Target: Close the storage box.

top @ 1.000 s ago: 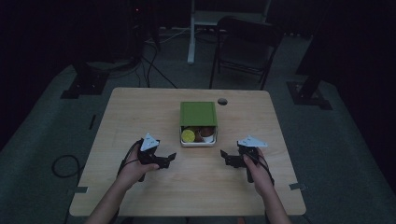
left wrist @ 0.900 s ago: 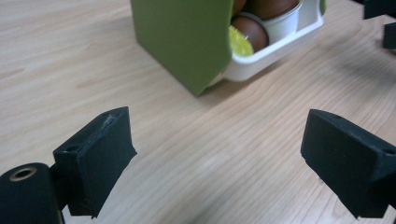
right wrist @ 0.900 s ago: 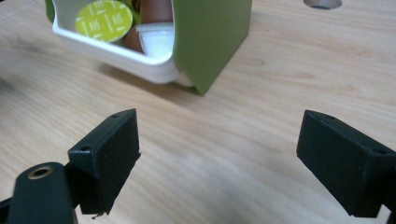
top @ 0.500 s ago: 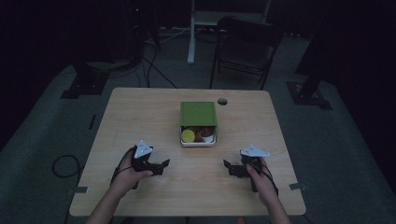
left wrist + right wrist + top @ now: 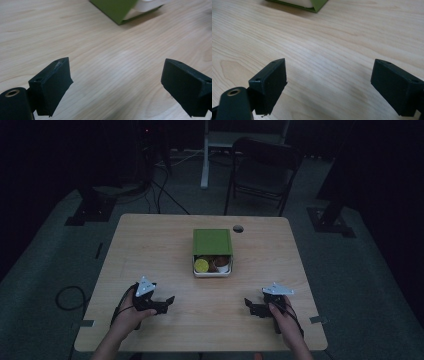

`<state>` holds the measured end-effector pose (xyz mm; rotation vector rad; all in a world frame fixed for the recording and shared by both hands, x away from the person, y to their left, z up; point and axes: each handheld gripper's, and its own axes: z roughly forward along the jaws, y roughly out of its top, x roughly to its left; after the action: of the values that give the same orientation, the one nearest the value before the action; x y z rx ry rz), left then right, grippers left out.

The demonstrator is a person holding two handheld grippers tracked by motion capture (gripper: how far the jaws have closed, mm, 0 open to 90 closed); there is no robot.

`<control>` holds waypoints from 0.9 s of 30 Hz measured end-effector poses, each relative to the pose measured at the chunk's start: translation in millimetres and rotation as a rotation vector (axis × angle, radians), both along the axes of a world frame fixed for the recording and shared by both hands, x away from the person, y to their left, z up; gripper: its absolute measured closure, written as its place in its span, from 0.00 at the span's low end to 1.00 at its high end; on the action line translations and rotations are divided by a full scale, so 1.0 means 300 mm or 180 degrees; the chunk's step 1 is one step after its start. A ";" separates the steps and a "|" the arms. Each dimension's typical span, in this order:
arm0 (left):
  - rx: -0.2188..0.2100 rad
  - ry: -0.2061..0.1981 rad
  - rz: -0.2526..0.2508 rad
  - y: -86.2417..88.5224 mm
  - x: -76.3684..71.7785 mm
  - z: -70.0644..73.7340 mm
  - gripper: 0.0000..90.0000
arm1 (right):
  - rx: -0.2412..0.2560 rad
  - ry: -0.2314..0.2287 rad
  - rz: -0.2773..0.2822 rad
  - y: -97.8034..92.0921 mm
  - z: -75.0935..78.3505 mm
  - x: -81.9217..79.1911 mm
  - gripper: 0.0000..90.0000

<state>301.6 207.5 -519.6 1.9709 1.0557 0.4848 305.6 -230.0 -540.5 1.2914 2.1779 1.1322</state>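
Green-lidded lunch box (image 5: pixel 212 252) sitting mid-desk, slightly toward the far edge, lid (image 5: pixel 212 241) slid back over the far part and leaving the near end uncovered. Inside the white tray, visible from the high view: a yellow round piece (image 5: pixel 201 265), something brown beside it, and a small white cup (image 5: pixel 223 266) toward the right; too dim to name the food.

Left gripper (image 5: pixel 164 303) near the near-left corner of the desk (image 5: pixel 150 245), right gripper (image 5: pixel 251 306) near the near-right corner, both well apart from the box. Jaws of each spread wide, nothing between them but bare wood.

Probably light, stiff plastic, smooth and likely slippery at the lid's flat top. Best taken at the lid's side edges or the near rim of the tray, with a steadying hold on the tray wall so the box does not skate across the wood. Loose contents, so worth keeping level.

High view giving the whole layout and the box contents; left gripper view giving the box corner (image 5: pixel 120 10) close up, green lid over white tray, plus wood grain. Right gripper view catching a green corner (image 5: pixel 318 5) at its top edge.
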 end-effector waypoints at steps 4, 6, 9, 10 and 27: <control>-0.0049 0.0018 0.0064 0.023 -0.015 -0.004 0.11 | -0.0041 0.0028 -0.0009 -0.013 -0.009 -0.010 0.14; -0.0009 0.0044 0.0050 0.033 -0.023 -0.008 0.11 | -0.0070 0.0040 -0.0011 -0.018 -0.011 -0.014 0.14; -0.0007 0.0080 0.0076 0.051 -0.034 -0.013 0.11 | -0.0126 0.0039 -0.0016 -0.027 -0.010 -0.020 0.14; 0.0007 0.0087 0.0084 0.058 -0.038 -0.015 0.11 | -0.0132 0.0041 -0.0022 -0.030 -0.011 -0.022 0.14; 0.0098 0.0226 0.0230 0.143 -0.089 -0.042 0.11 | -0.0328 0.0153 0.0006 -0.071 -0.032 -0.038 0.14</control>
<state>275.0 250.3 -532.3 1.9950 1.1737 0.4756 294.2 -251.4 -550.0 1.2849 2.2412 0.9852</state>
